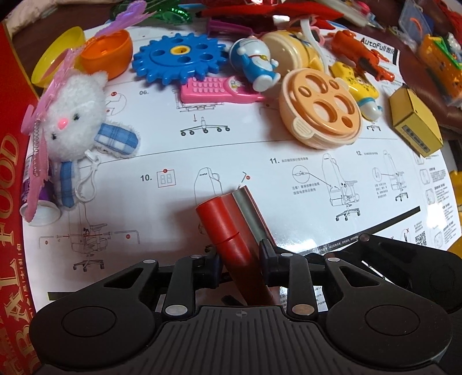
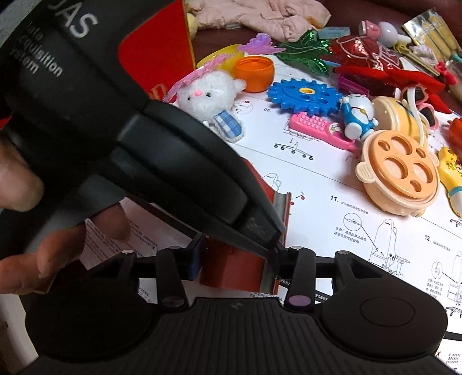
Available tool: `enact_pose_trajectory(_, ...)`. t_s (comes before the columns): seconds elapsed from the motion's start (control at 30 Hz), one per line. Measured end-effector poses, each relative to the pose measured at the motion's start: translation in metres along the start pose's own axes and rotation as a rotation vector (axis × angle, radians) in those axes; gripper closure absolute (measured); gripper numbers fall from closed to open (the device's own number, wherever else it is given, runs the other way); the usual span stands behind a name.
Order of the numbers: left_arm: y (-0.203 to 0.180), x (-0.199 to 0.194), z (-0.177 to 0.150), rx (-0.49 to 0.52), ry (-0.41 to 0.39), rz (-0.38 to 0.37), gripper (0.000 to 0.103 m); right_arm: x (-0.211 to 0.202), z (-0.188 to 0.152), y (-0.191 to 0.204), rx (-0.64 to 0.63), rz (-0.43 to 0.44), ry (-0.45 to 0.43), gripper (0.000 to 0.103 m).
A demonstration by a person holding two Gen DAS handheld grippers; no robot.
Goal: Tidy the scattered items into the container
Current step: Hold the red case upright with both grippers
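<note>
Between the fingers of both grippers sits one red cylinder (image 1: 228,230) with a silver-edged flap. From the left wrist view, the left gripper (image 1: 238,256) is clamped on its lower body, above a printed instruction sheet (image 1: 288,184). From the right wrist view, the right gripper (image 2: 235,264) pinches the same cylinder, partly hidden by the left tool's black body. Scattered toys lie beyond, including a blue gear (image 1: 177,57).

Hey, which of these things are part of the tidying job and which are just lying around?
Job: red tube, held in the left tool; blue gear; pink toy phone; white plush; red box, likely the container.
Lying about: chair instruction sheet under the toys; pale quilted cloth.
</note>
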State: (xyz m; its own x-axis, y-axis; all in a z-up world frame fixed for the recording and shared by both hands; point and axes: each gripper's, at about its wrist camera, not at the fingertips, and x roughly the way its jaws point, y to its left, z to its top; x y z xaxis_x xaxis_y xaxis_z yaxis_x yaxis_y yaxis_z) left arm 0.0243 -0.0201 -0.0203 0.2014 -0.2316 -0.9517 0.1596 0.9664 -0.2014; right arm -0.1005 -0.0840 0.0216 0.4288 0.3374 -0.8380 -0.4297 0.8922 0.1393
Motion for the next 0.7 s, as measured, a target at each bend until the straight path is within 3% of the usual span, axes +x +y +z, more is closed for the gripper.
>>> enact_pose_trajectory(0.23, -0.011, 0.001, -0.004, 0.057, -0.019, 0.038, 0.069, -0.006, -0.008, -0.002, -0.014, -0.02, -0.009, 0.063)
enact_pose_trajectory(0.7, -0.034, 0.0, -0.007, 0.14, -0.043, 0.049, 0.069, -0.01, -0.012, -0.017, 0.032, -0.016, 0.018, 0.063)
